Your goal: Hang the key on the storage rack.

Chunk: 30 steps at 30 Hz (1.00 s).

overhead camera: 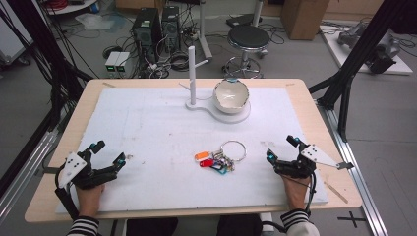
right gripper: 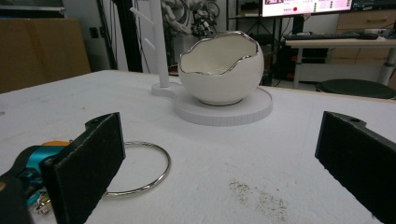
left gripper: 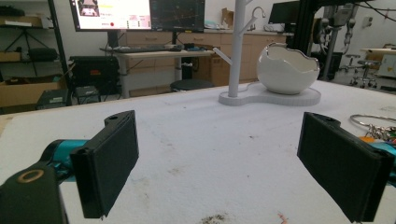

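While both hand-held grippers (overhead camera: 109,152) (overhead camera: 280,147) gape empty: one key ring (overhead camera: 233,149), one bowl (overhead camera: 231,96), one stand (overhead camera: 192,73).

- In the right gripper view, the near left jaw hides part of the metal key ring (right gripper: 140,168) and nearly all of the keys and tags on it.
- The left gripper view cuts the key bunch (left gripper: 376,128) at its right edge; the right jaw covers its lower part.
- The white hook stand (left gripper: 237,51) runs out of the top of that view.
- In the high view, the coloured tags (overhead camera: 209,161) are too small for any lettering to be read.
- The person's striped sleeves (overhead camera: 83,226) are cut by the bottom edge.
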Available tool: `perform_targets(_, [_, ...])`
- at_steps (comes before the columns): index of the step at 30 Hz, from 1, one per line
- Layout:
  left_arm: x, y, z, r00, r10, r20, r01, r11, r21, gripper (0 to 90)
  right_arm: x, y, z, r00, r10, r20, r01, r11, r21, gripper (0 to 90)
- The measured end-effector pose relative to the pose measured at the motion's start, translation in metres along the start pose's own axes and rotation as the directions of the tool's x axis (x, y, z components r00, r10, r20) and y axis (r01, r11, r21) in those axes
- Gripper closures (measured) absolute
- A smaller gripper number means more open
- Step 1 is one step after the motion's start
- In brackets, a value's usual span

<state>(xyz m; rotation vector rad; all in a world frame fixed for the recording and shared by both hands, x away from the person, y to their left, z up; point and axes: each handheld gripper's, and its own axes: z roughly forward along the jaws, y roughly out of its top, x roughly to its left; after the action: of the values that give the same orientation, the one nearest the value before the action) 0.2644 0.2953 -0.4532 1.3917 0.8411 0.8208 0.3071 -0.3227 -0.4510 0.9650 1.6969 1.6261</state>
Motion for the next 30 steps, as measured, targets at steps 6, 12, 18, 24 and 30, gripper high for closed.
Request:
perform_targets(6, [0.000, 0.000, 0.000, 1.0000, -0.004, 0.000, 0.004, 1.0000, 0.001, 13.0, 0.000, 0.000, 0.000, 1.0000, 0.001, -0.003, -0.001, 1.000, 0.001, 1.0])
perform_targets(12, [0.000, 0.000, 0.000, 1.0000, -0.003, 0.000, 0.003, 1.0000, 0.001, 13.0, 0.000, 0.000, 0.000, 1.0000, 0.004, -0.004, -0.004, 1.000, 0.002, 1.0])
perform_targets(18, [0.000, 0.000, 0.000, 1.0000, -0.001, 0.001, 0.001, 1.0000, 0.003, 13.0, 0.000, 0.000, 0.000, 1.0000, -0.003, -0.006, 0.003, 1.000, -0.003, 1.0])
perform_targets(24, [0.000, 0.000, 0.000, 1.0000, 0.005, 0.002, -0.005, 1.0000, 0.004, 13.0, -0.004, 0.002, -0.001, 0.9992, 0.041, -0.002, -0.040, 0.999, 0.023, 1.0])
perform_targets(30, [0.000, 0.000, 0.000, 1.0000, -0.001, 0.002, 0.001, 1.0000, 0.003, 13.0, -0.007, 0.019, -0.002, 0.9978, 0.067, -0.002, -0.067, 0.994, 0.083, 1.0])
